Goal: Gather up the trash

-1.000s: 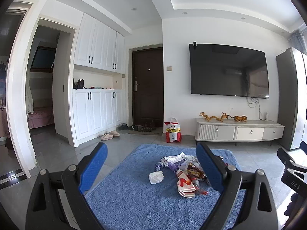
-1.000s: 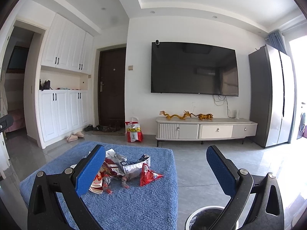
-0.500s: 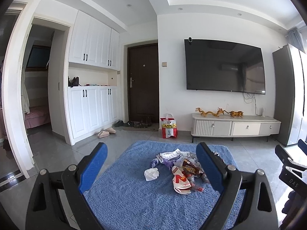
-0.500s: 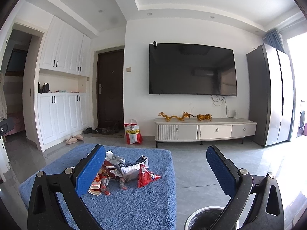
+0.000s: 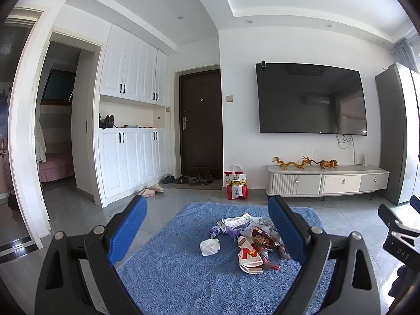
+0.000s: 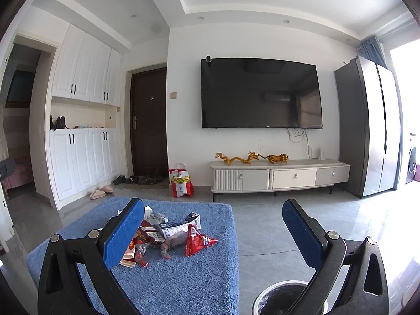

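Note:
A pile of trash (image 5: 252,239) lies on a blue rug (image 5: 183,275): snack wrappers, a red-and-white paper bag (image 5: 248,256) and a crumpled white tissue (image 5: 209,246). In the right wrist view the pile (image 6: 162,236) includes a red wrapper (image 6: 198,240) on the rug (image 6: 183,283). A round bin with a dark liner (image 6: 278,299) stands on the floor to the right of the rug. My left gripper (image 5: 207,233) is open and empty, held above the rug short of the pile. My right gripper (image 6: 214,233) is open and empty, above the rug's right edge and the bin.
A white TV cabinet (image 5: 325,181) with a wall TV (image 5: 309,99) stands behind the rug. A red KFC bag (image 5: 235,186) sits by the dark door (image 5: 200,126). Slippers (image 5: 152,190) and shoes lie near white cupboards (image 5: 131,157). A grey fridge (image 6: 367,126) is at right.
Both views have tilted up a little, so the rug and the trash pile sit lower in frame. Both grippers stay open and empty.

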Demonstrator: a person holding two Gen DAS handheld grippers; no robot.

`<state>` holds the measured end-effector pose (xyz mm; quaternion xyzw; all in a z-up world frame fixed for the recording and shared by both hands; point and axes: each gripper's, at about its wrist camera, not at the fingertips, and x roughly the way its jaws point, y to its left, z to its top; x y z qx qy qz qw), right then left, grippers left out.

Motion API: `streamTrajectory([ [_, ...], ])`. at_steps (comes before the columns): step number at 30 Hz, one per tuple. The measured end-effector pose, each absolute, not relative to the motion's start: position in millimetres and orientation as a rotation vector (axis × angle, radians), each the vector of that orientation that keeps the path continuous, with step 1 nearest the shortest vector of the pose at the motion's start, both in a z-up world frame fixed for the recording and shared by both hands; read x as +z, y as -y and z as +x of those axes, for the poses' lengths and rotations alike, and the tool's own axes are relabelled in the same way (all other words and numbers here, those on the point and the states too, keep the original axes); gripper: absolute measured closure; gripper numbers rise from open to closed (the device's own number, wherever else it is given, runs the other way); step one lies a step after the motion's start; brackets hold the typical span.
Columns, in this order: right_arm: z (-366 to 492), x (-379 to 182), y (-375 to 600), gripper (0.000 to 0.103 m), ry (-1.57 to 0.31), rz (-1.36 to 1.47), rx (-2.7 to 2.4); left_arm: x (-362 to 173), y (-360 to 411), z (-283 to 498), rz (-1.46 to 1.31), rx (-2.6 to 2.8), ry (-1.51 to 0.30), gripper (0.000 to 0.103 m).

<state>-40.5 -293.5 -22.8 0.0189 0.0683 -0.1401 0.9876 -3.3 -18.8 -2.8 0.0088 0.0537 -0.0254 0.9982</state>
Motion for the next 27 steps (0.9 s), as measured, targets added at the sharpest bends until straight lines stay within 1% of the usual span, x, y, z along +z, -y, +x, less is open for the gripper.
streamTrajectory([
  [27,-43,-26,299,0.000,-0.147,0.037,-0.277,-15,34,5,0.087,-0.020,-0.148,0.009],
])
